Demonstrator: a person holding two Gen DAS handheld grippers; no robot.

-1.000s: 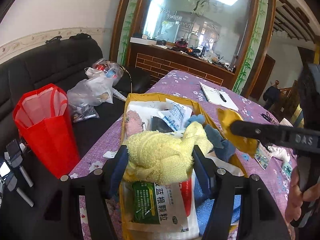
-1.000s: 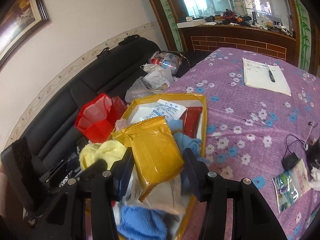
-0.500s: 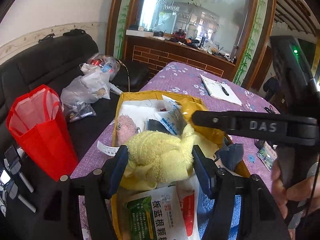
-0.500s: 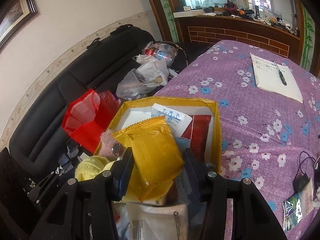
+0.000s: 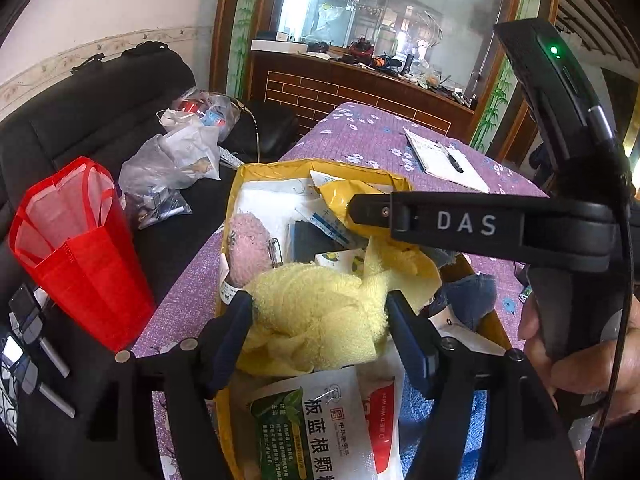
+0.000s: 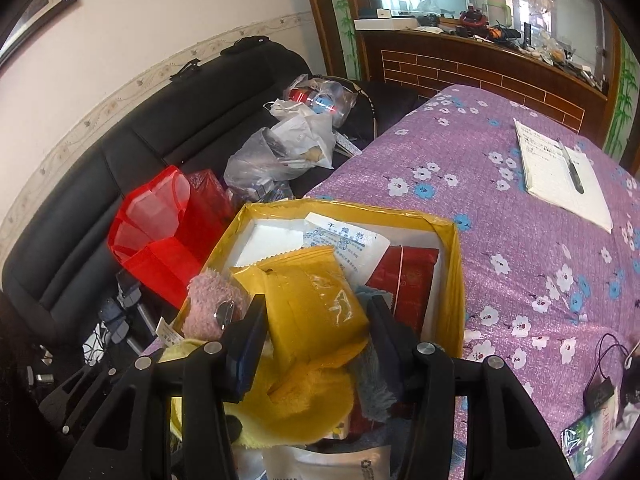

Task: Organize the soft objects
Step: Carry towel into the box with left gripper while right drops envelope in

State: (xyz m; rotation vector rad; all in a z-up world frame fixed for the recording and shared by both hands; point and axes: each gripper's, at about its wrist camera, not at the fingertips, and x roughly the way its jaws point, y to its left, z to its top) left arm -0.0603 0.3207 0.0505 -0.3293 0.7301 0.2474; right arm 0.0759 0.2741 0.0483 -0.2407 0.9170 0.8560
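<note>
My left gripper [image 5: 320, 320] is shut on a fluffy yellow towel [image 5: 316, 312] and holds it over the near end of a yellow cardboard box [image 5: 236, 200]. My right gripper [image 6: 316, 320] is shut on a yellow-orange plastic packet [image 6: 316, 304] above the same box [image 6: 456, 264]; it crosses the left wrist view as a black bar [image 5: 480, 224]. In the box lie a pink plush piece [image 5: 250, 248], blue cloths [image 5: 468, 292], a red box [image 6: 404, 280], paper sachets and a green-printed medicine pouch [image 5: 312, 428].
The box stands on a table with a purple flowered cloth [image 6: 500, 216]. A notepad with a pen [image 6: 560, 176] lies farther back. A red bag [image 5: 76, 248] and plastic bags [image 5: 176, 160] sit on the black sofa at left. A small packet [image 6: 588, 436] and cable lie at right.
My right gripper has carried the yellow-orange packet forward and lower over the box. My left gripper has drawn the yellow towel slightly back toward the near end.
</note>
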